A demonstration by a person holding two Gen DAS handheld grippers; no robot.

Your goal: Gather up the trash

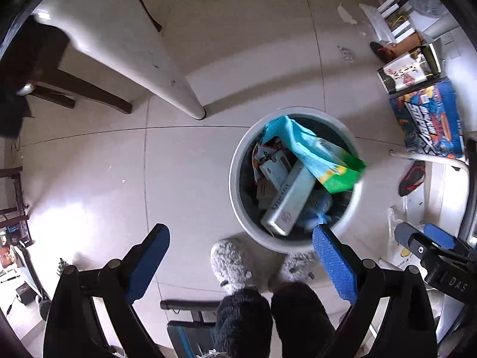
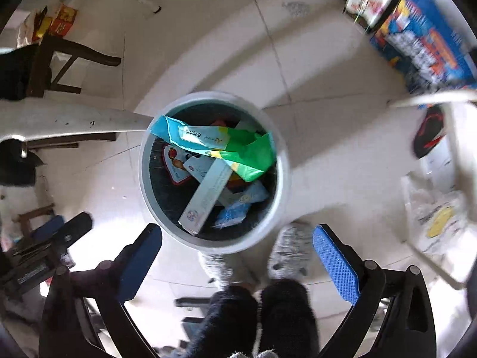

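A round grey trash bin [image 1: 235, 185] [image 2: 283, 179] stands on the tiled floor. It holds a teal and green bag [image 1: 316, 152] [image 2: 226, 146] lying over its rim, a long white box [image 1: 290, 200] [image 2: 207, 194] and several smaller packets. My left gripper [image 1: 241, 256] is open and empty, high above the floor beside the bin. My right gripper [image 2: 237, 256] is open and empty above the bin's near edge. It also shows in the left wrist view [image 1: 423, 238] at the right.
The person's grey slippers [image 1: 231, 261] [image 2: 290, 250] stand next to the bin. A white table leg [image 1: 167, 83] is left of it. A blue box [image 1: 429, 119] [image 2: 429, 38], shoes [image 1: 413, 177] and a plastic bag [image 2: 438, 217] lie to the right. Dark chair legs [image 1: 89, 89] stand at left.
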